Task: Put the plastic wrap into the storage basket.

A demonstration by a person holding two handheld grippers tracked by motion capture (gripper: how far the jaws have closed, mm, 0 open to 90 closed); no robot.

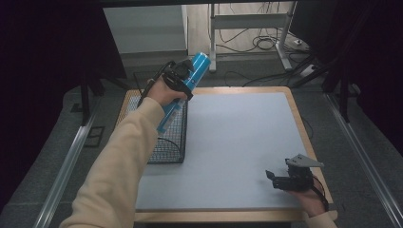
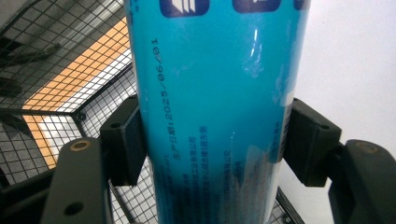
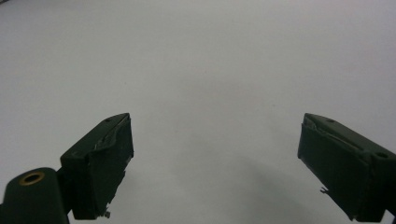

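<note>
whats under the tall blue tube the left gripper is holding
The black wire mesh basket lies below the tall blue cylindrical tube, clamped by the left gripper. The tube's lower end is hidden behind the person's hand, and the basket's contents can't be made out.

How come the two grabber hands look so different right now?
The left gripper is shut on the blue tube; the right gripper is open with nothing between its jaws.
The left gripper is raised over the wire basket at the table's left side; the right gripper sits low at the near right of the grey mat.
Both have black jaws, and each is held in a person's hand.
</note>
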